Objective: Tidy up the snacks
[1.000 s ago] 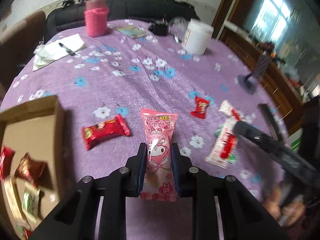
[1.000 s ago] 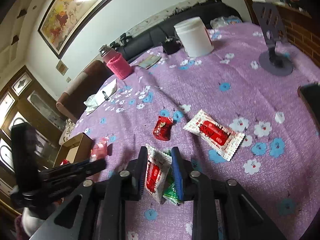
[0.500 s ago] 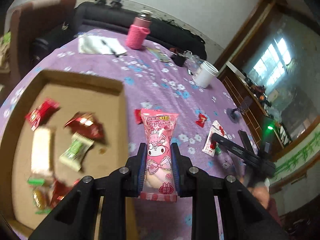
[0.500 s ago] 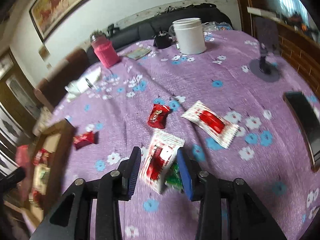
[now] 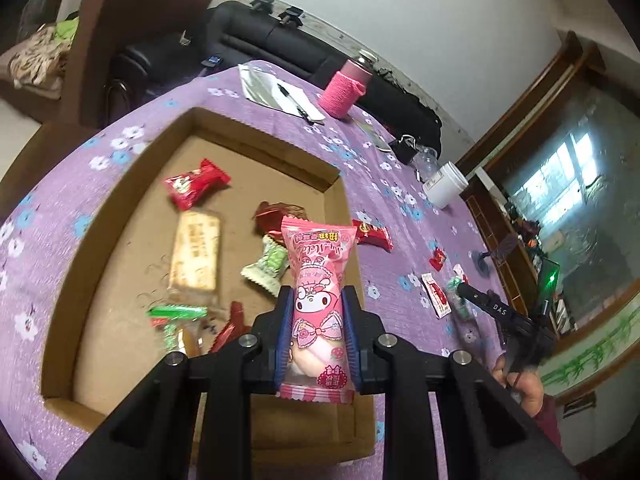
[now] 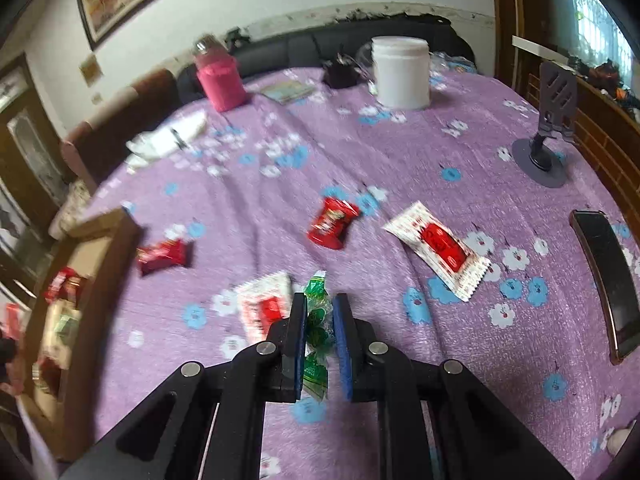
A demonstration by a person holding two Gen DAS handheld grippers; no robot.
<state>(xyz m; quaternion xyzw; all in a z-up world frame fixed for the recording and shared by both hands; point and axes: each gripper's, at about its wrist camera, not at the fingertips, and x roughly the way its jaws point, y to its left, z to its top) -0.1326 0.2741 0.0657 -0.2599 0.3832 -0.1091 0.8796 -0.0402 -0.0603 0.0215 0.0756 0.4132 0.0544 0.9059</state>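
The left gripper (image 5: pixel 317 332) is clamping a pink marshmallow packet (image 5: pixel 318 276) by its lower half, the packet's long axis running straight out along the fingers and its top end sticking out past them. It is hanging over the near right corner of the cardboard box (image 5: pixel 120 208), so the open floor of the box is lying ahead and to the left of the packet; the coming drop is turning on that overlap, and in my judgement a release here is likely to land inside, close to the right wall.

The right gripper (image 6: pixel 320 340) is gripping a green candy (image 6: pixel 318 320), with its blue pads pressing on the wrapper from both sides; the candy's long axis is also running along the fingers. Just to its left a white and red sachet (image 6: pixel 264 308) is lying flat on the purple flowered tablecloth (image 6: pixel 400 152).

The box is sitting far to the left of the right gripper, so the left hand is the nearer one to it.

Counting what is waiting outside the box in the right wrist view: two white and red sachets, the second (image 6: pixel 438 244) lying diagonally to the right, and two red wrapped snacks (image 6: pixel 332 222) (image 6: pixel 162 256). Inside the box roughly seven pieces are showing, though the motion blur near the fingers is making that count uncertain
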